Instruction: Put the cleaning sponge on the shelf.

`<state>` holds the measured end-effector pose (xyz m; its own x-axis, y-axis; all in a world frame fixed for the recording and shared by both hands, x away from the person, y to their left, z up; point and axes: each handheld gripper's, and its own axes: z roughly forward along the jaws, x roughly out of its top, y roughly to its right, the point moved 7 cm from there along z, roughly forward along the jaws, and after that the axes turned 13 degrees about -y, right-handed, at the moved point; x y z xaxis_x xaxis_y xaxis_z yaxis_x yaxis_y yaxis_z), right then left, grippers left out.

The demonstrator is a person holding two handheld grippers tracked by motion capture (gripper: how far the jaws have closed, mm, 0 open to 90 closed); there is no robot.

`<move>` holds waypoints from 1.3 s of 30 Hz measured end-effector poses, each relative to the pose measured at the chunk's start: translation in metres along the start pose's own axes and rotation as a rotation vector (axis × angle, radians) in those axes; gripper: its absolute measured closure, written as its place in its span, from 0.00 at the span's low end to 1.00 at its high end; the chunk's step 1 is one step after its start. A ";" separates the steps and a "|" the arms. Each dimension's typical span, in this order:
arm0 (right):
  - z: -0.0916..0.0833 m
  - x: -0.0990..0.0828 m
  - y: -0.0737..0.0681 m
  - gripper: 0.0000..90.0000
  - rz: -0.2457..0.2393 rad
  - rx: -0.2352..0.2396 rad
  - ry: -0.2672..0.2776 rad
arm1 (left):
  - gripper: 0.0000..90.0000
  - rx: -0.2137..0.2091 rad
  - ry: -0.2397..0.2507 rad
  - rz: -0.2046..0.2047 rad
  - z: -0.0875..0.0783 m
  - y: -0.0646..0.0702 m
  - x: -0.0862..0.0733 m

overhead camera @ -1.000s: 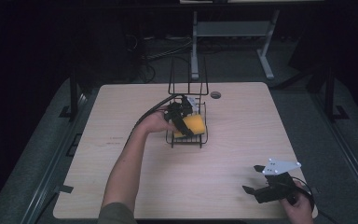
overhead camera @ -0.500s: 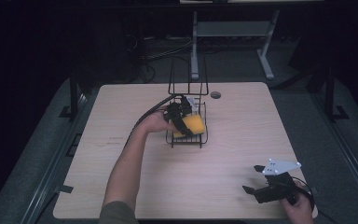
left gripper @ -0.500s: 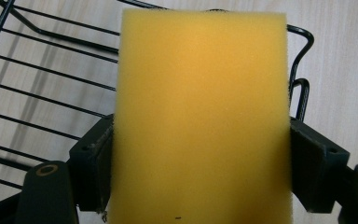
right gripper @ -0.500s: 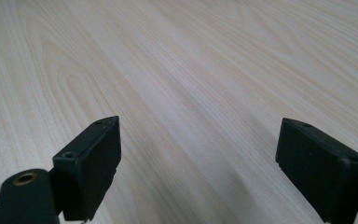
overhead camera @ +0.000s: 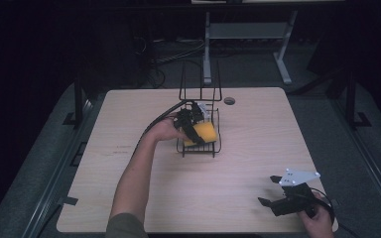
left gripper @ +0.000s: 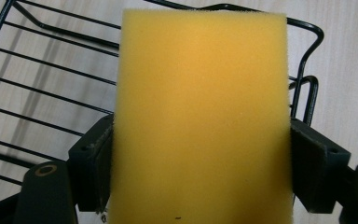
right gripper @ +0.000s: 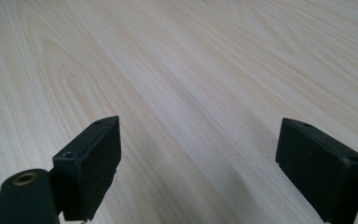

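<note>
the left hand-held gripper (overhead camera: pixel 192 130) clamps a yellow sponge (left gripper: pixel 200 116) between its two jaws, holding it over the black wire rack (overhead camera: pixel 198 121) that stands near the far middle of the table (overhead camera: pixel 129 114). the right hand-held gripper (overhead camera: pixel 273 191) rests at the table's near right corner, well apart from the rack, its jaws spread wide with nothing between them.

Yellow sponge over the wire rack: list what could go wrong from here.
1. The left claw pinches the yellow sponge only at its sides; soft foam may slip or tilt on release.
2. The black wire rack looks light; a nudge from the claw could shift or tip it.
3. The sponge's corner may snag on the rack's rim.
</note>
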<state>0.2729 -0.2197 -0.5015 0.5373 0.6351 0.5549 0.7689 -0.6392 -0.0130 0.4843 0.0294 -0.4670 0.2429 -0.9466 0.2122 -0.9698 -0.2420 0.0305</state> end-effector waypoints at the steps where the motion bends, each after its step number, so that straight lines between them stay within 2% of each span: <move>1: 0.000 0.000 0.000 0.15 -0.002 0.000 0.001 | 0.21 0.006 0.005 -0.003 -0.001 -0.001 0.000; 14: 0.001 0.001 -0.002 0.15 -0.008 0.001 -0.003 | 0.20 -0.002 0.011 -0.008 -0.010 0.000 -0.007; 26: 0.003 0.003 -0.006 0.15 -0.016 0.005 -0.010 | 0.20 0.035 0.042 -0.022 -0.019 0.005 -0.012; 29: 0.003 0.003 -0.006 0.15 -0.020 0.006 -0.010 | 0.20 0.041 0.040 -0.013 -0.021 0.005 -0.013; 32: 0.003 0.003 -0.006 0.15 -0.021 0.005 -0.008 | 0.20 0.031 0.034 -0.006 -0.024 0.006 -0.014; 34: 0.003 0.004 -0.007 0.15 -0.022 0.005 -0.008 | 0.20 0.043 0.033 -0.004 -0.025 0.006 -0.015; 39: 0.003 0.004 -0.007 0.15 -0.018 0.007 -0.011 | 0.20 0.050 0.049 -0.001 -0.029 0.010 -0.018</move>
<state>0.2705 -0.2113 -0.5016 0.5268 0.6512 0.5462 0.7810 -0.6245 -0.0086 0.4692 0.0502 -0.4418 0.2416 -0.9349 0.2600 -0.9668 -0.2548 -0.0178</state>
